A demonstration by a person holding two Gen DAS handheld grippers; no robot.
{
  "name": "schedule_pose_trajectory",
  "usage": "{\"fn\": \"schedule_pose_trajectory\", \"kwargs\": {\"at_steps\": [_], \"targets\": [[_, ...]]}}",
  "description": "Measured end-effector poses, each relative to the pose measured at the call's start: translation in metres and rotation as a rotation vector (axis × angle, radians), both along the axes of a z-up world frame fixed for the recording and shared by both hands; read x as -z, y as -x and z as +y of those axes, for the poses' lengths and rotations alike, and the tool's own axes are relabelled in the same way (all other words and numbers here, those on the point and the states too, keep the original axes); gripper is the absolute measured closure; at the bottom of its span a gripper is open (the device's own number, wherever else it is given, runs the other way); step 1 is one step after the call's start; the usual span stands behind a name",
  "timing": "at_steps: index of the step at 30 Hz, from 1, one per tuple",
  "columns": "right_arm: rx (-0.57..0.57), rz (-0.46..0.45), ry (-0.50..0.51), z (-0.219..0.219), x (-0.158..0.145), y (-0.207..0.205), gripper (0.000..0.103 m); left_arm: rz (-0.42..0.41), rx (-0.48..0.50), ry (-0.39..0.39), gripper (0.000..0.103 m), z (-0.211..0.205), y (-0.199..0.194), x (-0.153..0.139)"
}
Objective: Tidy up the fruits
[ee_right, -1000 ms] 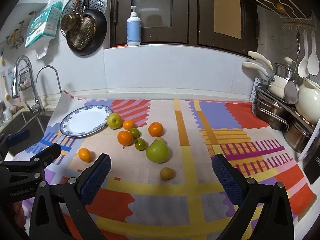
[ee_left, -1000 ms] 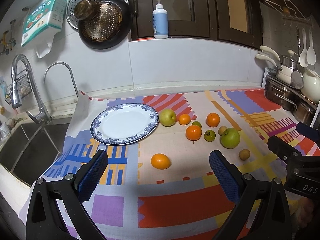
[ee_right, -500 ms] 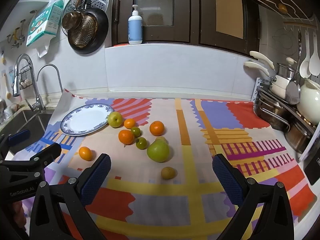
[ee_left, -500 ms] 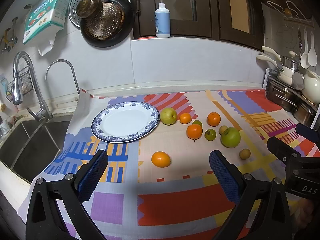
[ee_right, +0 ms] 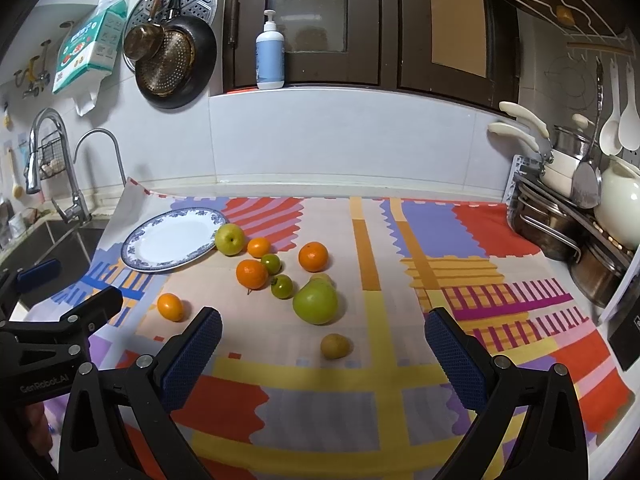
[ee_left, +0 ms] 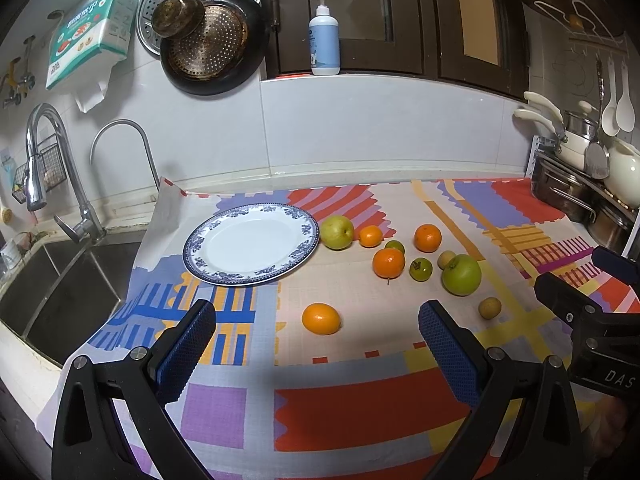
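Fruits are spread beside the plate (ee_left: pixel 251 245) on the cloth (ee_left: pixel 360 392).
Left gripper (ee_left: pixel 318 338) and right gripper (ee_right: pixel 324 346) are held wide open; nothing is gripped.

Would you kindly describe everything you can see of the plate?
The plate is round, glossy and white, ceramic by its look, with a blue floral band around the rim. It lies flat and right side up on the patterned cloth, at its far left near the sink. Nothing lies on it. A yellow-green apple sits close against its right edge; whether they touch cannot be told. Both grippers are away from it.
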State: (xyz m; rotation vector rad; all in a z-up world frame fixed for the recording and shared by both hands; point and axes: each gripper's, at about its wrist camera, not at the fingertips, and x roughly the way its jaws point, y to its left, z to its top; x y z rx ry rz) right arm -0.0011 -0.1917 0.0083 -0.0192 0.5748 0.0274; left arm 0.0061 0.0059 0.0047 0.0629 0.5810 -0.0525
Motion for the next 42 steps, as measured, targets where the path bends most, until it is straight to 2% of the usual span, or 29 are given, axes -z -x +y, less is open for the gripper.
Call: {"fn": "schedule_pose_trajectory", "kwargs": {"at_steps": [14,24,30,36,40,42], "targets": [[0.001,0.011,0.004,0.000,0.003,-0.002,0.001,0.012,-0.001,0.005,0.000,0.000,-0.003,0.001],[0.008,0.066,0.006,0.002,0.011,-0.010,0.001,0.049,0.003,0.017,0.000,0.002,-0.013,0.011],[0.030,0.135,-0.005,0.003,0.023,-0.023,0.002,0.080,0.002,0.004,0.011,0.004,-0.025,0.019],[0.049,0.207,-0.031,0.001,0.038,-0.039,0.013,0.139,0.037,-0.001,0.022,0.003,-0.045,0.032],[0.071,0.271,-0.047,-0.001,0.052,-0.055,0.026,0.192,0.060,-0.004,0.034,0.001,-0.062,0.044],[0.081,0.304,-0.052,-0.002,0.058,-0.062,0.031,0.212,0.064,-0.009,0.035,0.000,-0.070,0.049]]}}
